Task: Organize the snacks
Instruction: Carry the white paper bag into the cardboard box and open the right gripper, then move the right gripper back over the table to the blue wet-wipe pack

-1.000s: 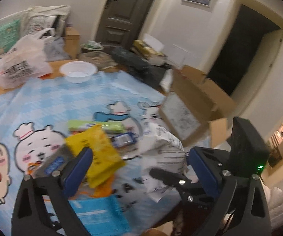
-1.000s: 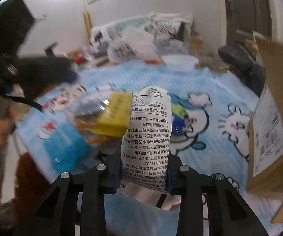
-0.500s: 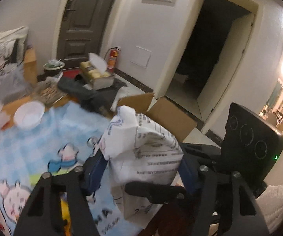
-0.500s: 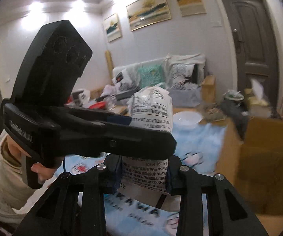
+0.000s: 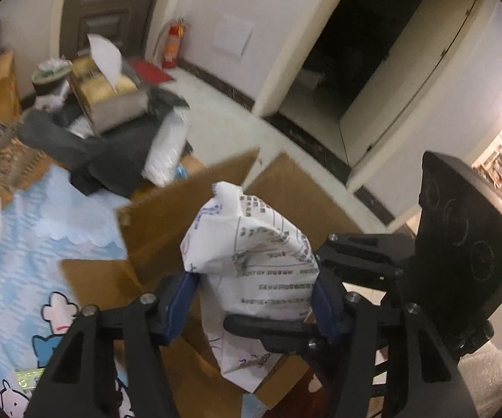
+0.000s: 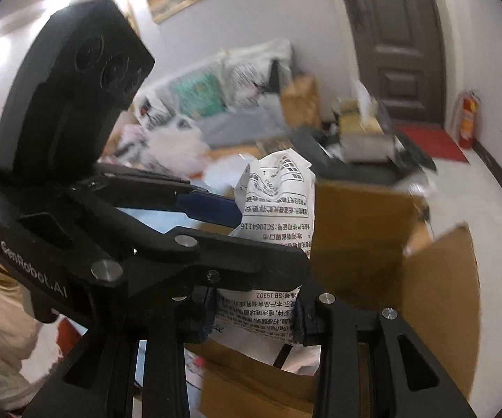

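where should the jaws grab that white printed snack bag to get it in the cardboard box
Grip the white printed bag low on its flat body, from the side, across its narrow width. It stands upright, and its crumpled top gives no firm hold. The right gripper already clamps it that way; the left gripper brackets its middle. The cardboard box is open below, so lowering it straight in looks feasible.

snack bag (image 6: 279,216): crinkled matt wrapper | box (image 6: 439,299): matt cardboard | tablecloth (image 5: 24,230): smooth
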Tool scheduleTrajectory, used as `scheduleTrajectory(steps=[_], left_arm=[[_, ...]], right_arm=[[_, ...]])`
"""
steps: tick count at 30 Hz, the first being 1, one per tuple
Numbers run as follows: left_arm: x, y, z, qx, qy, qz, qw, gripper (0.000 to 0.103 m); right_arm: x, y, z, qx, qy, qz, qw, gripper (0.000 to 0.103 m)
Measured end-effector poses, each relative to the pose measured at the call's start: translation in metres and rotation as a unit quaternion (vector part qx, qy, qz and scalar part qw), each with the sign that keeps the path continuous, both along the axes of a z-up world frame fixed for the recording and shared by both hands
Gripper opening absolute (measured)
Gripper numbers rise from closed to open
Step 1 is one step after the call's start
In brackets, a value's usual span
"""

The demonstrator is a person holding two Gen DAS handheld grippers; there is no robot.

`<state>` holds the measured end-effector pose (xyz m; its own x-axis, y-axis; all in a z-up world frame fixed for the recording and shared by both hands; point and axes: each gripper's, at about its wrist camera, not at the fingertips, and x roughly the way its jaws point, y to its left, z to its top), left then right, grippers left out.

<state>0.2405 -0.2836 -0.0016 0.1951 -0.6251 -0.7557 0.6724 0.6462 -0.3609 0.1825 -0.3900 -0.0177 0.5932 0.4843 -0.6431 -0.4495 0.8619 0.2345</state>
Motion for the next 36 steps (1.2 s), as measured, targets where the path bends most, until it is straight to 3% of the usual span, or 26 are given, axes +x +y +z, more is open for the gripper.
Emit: scheduleTrajectory(steps=[9, 11, 15, 18, 23, 29, 36], left_arm=[[0.009, -0.012, -0.033, 0.053, 0.018, -0.001, 0.9984, 0.057], [0.009, -0.008, -0.029, 0.043, 0.021, 0.001, 0.9989, 0.060], [0.005, 0.002, -0.014, 0.034, -0.002, 0.011, 0.9993, 0.075], [-0.005, 0.012, 0.002, 0.026, -0.020, 0.011, 0.9994, 0.078], [-0.029, 0.045, 0.035, 0.001, -0.058, 0.031, 0.9978, 0.082], [-0.064, 0.107, 0.062, -0.008, -0.104, 0.080, 0.9913, 0.083], [-0.111, 0.200, 0.068, -0.008, -0.135, 0.151, 0.9793, 0.089]], right_arm=[[0.012, -0.009, -0.038, -0.033, 0.051, -0.015, 0.998, 0.035], [0.016, -0.015, -0.041, -0.033, 0.050, -0.026, 0.998, 0.039], [0.013, -0.018, -0.039, -0.037, 0.042, -0.027, 0.998, 0.047], [0.016, -0.013, -0.039, -0.047, 0.037, -0.023, 0.998, 0.057], [0.001, -0.003, -0.027, -0.047, 0.011, -0.018, 0.999, 0.066], [-0.028, 0.032, -0.004, -0.041, -0.030, 0.011, 0.999, 0.070], [-0.059, 0.095, 0.013, -0.016, -0.063, 0.064, 0.996, 0.070]])
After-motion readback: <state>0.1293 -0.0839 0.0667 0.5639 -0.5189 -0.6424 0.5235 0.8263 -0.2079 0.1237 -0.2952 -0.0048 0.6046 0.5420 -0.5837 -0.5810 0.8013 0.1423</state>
